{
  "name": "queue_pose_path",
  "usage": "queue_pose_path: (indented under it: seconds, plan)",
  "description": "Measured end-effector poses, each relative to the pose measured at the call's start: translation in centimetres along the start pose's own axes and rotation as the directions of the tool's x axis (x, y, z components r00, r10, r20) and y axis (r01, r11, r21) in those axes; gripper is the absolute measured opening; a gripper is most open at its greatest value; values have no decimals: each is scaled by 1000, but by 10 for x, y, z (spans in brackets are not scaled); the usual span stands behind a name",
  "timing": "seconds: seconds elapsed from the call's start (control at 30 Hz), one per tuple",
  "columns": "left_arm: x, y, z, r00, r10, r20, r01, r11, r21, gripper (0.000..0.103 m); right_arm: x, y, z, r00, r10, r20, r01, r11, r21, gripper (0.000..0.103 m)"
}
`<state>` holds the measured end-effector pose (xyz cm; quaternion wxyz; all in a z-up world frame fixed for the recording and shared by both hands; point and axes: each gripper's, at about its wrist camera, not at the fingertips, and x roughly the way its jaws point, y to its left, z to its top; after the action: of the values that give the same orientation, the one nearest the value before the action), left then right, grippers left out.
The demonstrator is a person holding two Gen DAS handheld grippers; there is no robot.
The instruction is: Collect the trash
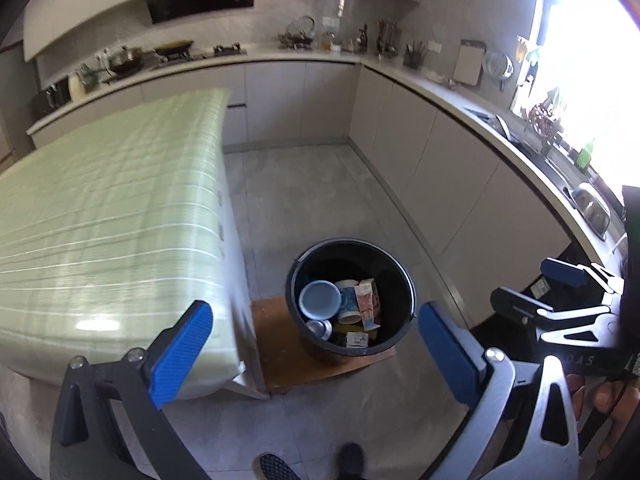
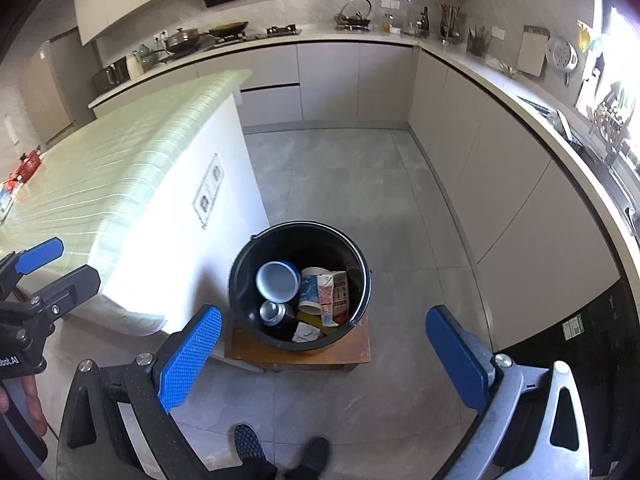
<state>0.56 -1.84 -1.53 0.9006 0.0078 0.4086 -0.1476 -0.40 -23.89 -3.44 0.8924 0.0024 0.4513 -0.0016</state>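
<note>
Scene: a kitchen with pale cabinets, a grey tiled floor and a table under a green checked glossy cloth (image 1: 108,216).
Bin: a round black plastic bucket (image 2: 240,276) stands on a low brown wooden board (image 2: 352,350), just beside the table's white end panel.
Trash collected: inside the bucket lie a light blue round bowl (image 2: 277,280), a white paper cup with a blue print (image 2: 310,292), a red-and-white drink carton (image 2: 332,298), a small silver metal can (image 2: 273,312) and a crumpled white scrap (image 2: 306,333).
Left gripper (image 1: 316,354): its blue-padded jaws are spread wide with nothing between them; it hangs above the floor, aimed at the bucket.
Right gripper (image 2: 324,354): likewise spread wide and empty, held above and near the bucket, beside the left gripper.
Trash left: at the far edge of the table, a red crumpled wrapper (image 2: 26,168) and a blue-and-white item (image 2: 6,200) next to it, too small to identify; the rest of the cloth in view is bare.
Step in hand: judged from the empty jaws over a part-filled bucket, this is the gap between a drop and the next pick.
Next move: probably a swing back over the table toward the red wrapper, jaws kept wide until they straddle it, then a gentle close, since thin crumpled material can slip out.
Risk: the glossy cloth may let a light item slide away from the pads.
</note>
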Motion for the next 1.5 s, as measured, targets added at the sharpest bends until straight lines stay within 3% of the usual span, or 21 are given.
queue_pose_path:
  seconds: [0.3, 0.37, 0.9, 1.5]
  plan:
    - [-57, -19, -18, 989, 103, 102, -97, 993, -60, 103, -69, 5, -13, 996, 21, 85, -16, 998, -57, 103]
    - [-59, -23, -20, 990, 98, 105, -90, 993, -76, 103, -74, 3, -18, 996, 39, 85, -34, 997, -63, 103]
    - [-75, -33, -27, 976, 154, 154, -135, 983, -127, 103, -99, 3, -20, 982, 93, 167, -76, 991, -107, 103]
    - [-79, -40, -23, 975, 144, 168, -126, 986, -113, 103, -99, 2, -16, 980, 84, 178, -66, 993, -100, 103]
